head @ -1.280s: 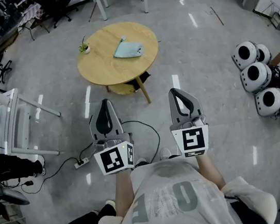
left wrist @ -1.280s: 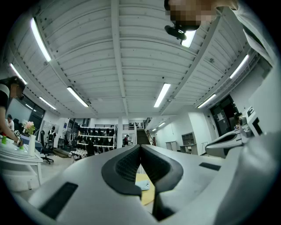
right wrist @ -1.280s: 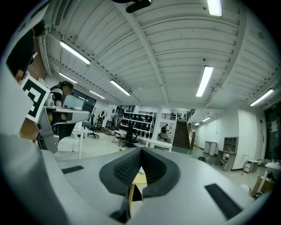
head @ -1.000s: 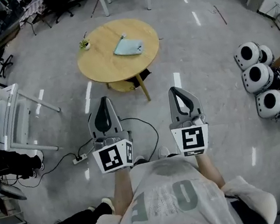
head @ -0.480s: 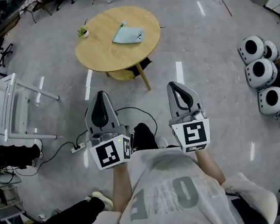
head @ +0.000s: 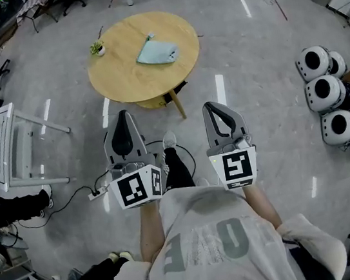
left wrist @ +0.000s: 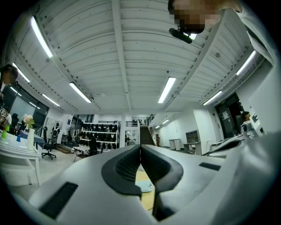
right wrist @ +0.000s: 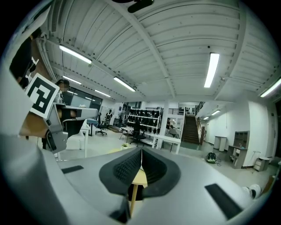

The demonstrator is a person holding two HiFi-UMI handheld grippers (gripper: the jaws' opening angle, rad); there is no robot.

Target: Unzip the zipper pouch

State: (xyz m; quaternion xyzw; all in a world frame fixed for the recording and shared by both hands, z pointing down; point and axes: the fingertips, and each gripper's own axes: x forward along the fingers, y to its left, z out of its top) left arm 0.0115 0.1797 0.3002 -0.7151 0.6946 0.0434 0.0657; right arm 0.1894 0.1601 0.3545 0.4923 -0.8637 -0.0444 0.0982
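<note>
The pouch point(head: 156, 53) lies on the round wooden table point(head: 120, 79), a little toward its far right side. It is a soft, pale blue thing, roughly rectangular, lying flat but rumpled, with one lumpy edge toward the right. A small whitish tab pokes out from its far corner. From here it is too small to tell where the zipper runs, or whether it is done up. A little potted plant point(head: 97, 48) stands near the table's left edge, well apart from the pouch.

The person stands back from the table on the grey floor, holding both tools out in front, short of the table's near edge. The left gripper point(head: 121, 117) has its jaws pressed together with nothing between them; below its ribbed pads, in its own view, a sliver of the pale blue pouch shows on the yellow tabletop. The right gripper point(head: 213, 106) is likewise closed tight and empty, pointing toward the table leg point(head: 178, 112).
</note>
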